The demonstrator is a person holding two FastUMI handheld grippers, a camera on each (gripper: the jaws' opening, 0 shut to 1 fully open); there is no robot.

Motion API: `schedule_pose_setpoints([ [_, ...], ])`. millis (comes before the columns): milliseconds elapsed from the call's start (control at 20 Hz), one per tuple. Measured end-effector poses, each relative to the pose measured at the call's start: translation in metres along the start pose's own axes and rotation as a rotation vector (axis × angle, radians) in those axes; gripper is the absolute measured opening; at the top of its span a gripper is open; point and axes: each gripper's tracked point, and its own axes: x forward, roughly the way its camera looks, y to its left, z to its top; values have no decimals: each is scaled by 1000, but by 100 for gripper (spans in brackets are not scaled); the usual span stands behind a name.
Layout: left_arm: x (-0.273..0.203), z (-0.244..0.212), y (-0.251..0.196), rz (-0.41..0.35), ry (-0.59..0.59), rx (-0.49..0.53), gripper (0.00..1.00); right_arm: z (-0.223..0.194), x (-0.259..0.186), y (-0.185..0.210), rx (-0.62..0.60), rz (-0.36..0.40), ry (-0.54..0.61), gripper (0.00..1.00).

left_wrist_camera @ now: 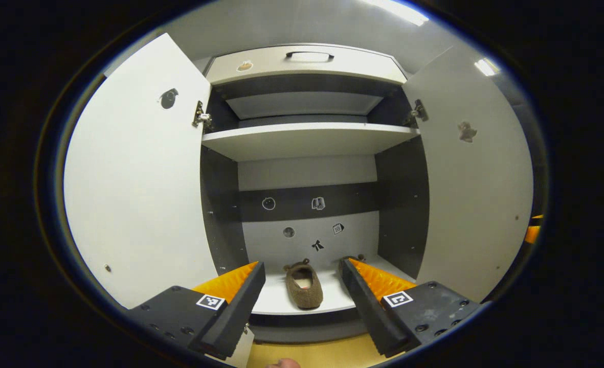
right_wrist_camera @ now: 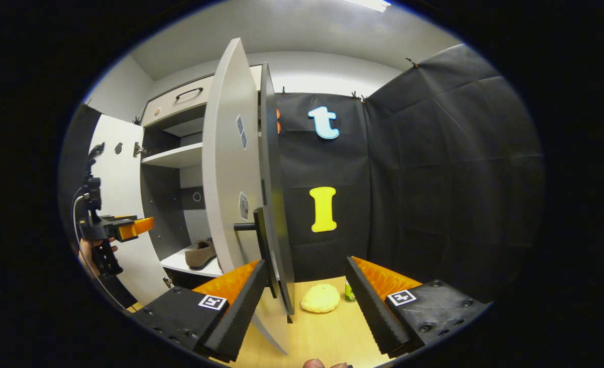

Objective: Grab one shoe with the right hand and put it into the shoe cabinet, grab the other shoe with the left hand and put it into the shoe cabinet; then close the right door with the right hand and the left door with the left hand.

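The shoe cabinet [left_wrist_camera: 307, 138] stands with both doors swung wide. One brown fuzzy shoe [left_wrist_camera: 304, 286] lies on its bottom shelf, toe toward me. A bit of the second shoe [left_wrist_camera: 359, 257] peeks out behind one fingertip. My left gripper [left_wrist_camera: 303, 265] is open in front of that shelf, holding nothing. In the right gripper view the right door [right_wrist_camera: 230, 168] is seen almost edge-on, its dark handle [right_wrist_camera: 245, 226] just above my open right gripper [right_wrist_camera: 307, 261]. A brown shoe [right_wrist_camera: 201, 254] rests inside, and the left gripper [right_wrist_camera: 128, 227] hovers by the left door [right_wrist_camera: 120, 204], held by a hand.
The left door [left_wrist_camera: 138, 179] and right door [left_wrist_camera: 478, 189] flank the opening. Above are a middle shelf [left_wrist_camera: 307, 140] and a drawer with a handle [left_wrist_camera: 309, 54]. On the wooden floor [right_wrist_camera: 322, 332] lie a yellow lumpy object [right_wrist_camera: 320, 299] and a small green can [right_wrist_camera: 350, 292].
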Motion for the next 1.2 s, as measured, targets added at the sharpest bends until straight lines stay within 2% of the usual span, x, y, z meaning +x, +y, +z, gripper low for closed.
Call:
schedule_pose_setpoints([
  [100, -33, 2, 2, -9, -14, -34, 97, 2, 9, -6, 6, -17, -7, 98],
  [250, -68, -5, 3, -7, -20, -31, 96, 4, 22, -7, -14, -27, -11, 98],
  [350, -89, -11, -2, -21, -6, -50, 94, 7, 30, -8, -32, -36, -21, 98],
  [500, -114, -17, -5, -37, 2, -95, 96, 10, 38, -7, -29, -46, -28, 98],
  [900, -140, -41, 20, -37, 47, -115, 96, 13, 32, 6, -98, -73, -62, 97],
  [1200, -153, -47, 44, -24, 56, -107, 96, 5, 25, 52, -88, -33, -64, 98],
])
